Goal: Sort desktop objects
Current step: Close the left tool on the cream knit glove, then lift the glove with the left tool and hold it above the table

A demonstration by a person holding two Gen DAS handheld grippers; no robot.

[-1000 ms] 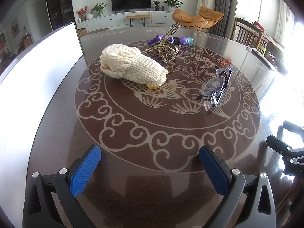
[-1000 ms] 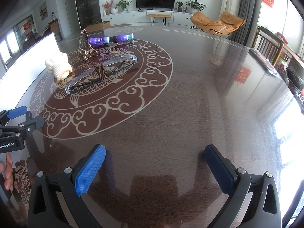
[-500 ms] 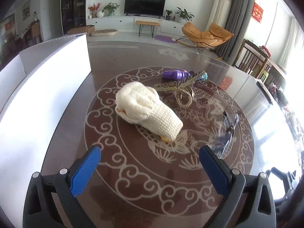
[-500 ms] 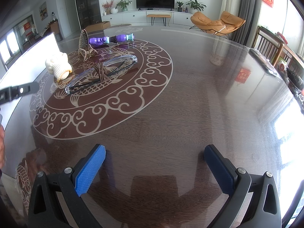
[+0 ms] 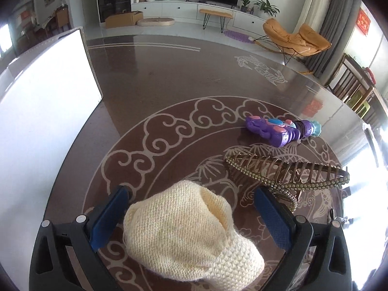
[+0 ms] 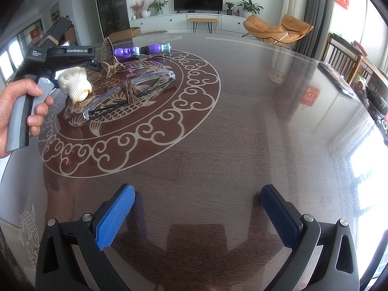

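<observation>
A cream knitted glove lies on the dark table between the blue pads of my left gripper, which is open around it, fingers apart from the knit. Beyond it lie a beaded gold hair clip and a purple toy. In the right wrist view the glove, the hair clip, the purple toy and clear safety glasses sit at the far left. My right gripper stands open above bare table, far from them.
A white box stands along the table's left side. A person's hand holds the left gripper's handle at the left of the right wrist view. Chairs stand past the table's right edge.
My left gripper has moved forward over the table until the glove lies between its open fingers. The right gripper has not moved.
</observation>
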